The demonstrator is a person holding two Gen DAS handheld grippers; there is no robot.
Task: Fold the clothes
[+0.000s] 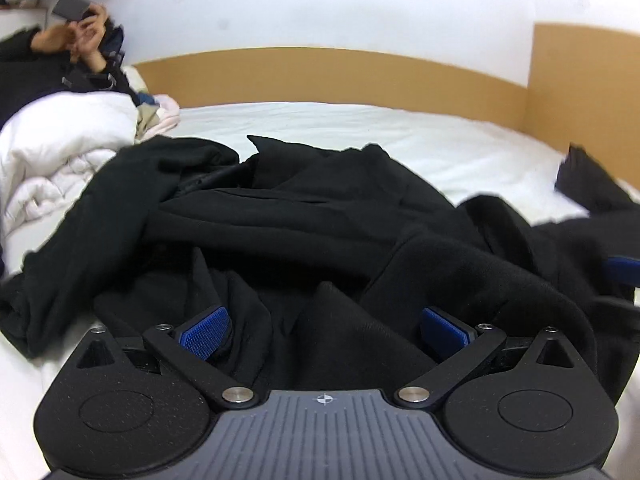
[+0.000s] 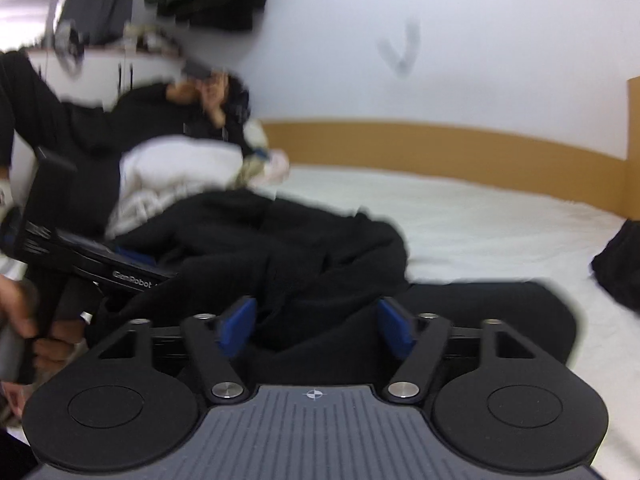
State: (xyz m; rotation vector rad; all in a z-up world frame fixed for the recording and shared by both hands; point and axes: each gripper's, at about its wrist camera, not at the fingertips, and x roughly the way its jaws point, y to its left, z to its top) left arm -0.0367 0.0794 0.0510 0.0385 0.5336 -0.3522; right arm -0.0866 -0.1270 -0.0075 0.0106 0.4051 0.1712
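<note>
The left gripper (image 1: 326, 332) is held low over the near edge of the bed (image 1: 360, 136), pointing forward into the crumpled black garment (image 1: 280, 216). Its two blue pads (image 1: 206, 334) are spread wide, with black cloth bunched in the gap between them and lying against both, not pinched. The right gripper (image 2: 316, 326) is also low and level, and its fingers stand apart with folds of the same garment (image 2: 288, 240) between them. This one large garment lies in a heap on the white sheet, near the front edge of the bed. A second, smaller dark cloth (image 1: 588, 180) lies apart toward the right edge. A white duvet (image 1: 60, 148) is piled at the left side, beside a reclining person (image 2: 160, 120).
</note>
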